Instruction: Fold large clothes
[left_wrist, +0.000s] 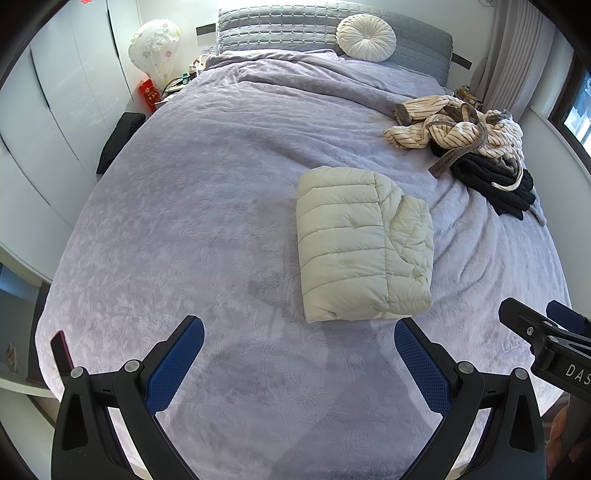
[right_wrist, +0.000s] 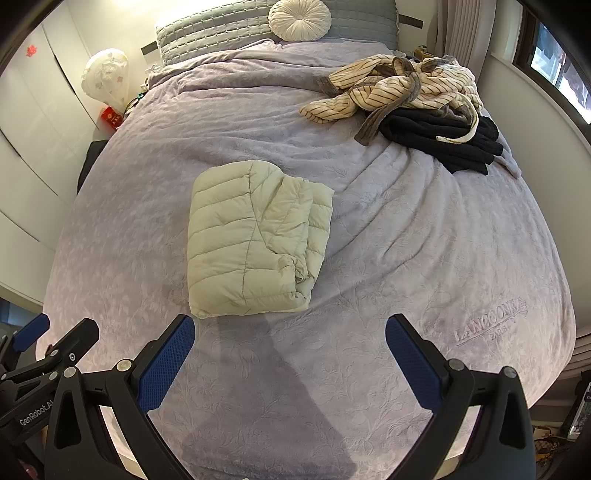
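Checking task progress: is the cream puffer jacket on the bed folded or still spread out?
Folded. The puffer jacket lies as a compact rectangle on the bed, layered edges stacked along its right side.

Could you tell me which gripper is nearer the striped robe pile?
Right. The right gripper sits on the striped robe pile's side; the left gripper is farther left.

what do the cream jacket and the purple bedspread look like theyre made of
The cream jacket looks like a padded puffer: smooth, faintly shiny shell, probably nylon or polyester, stitched into puffy horizontal bands. The purple bedspread looks like plush fleece or velvet: a soft matte nap with an embossed leaf pattern and a pressed-in logo. The exact fibre of either cannot be told.
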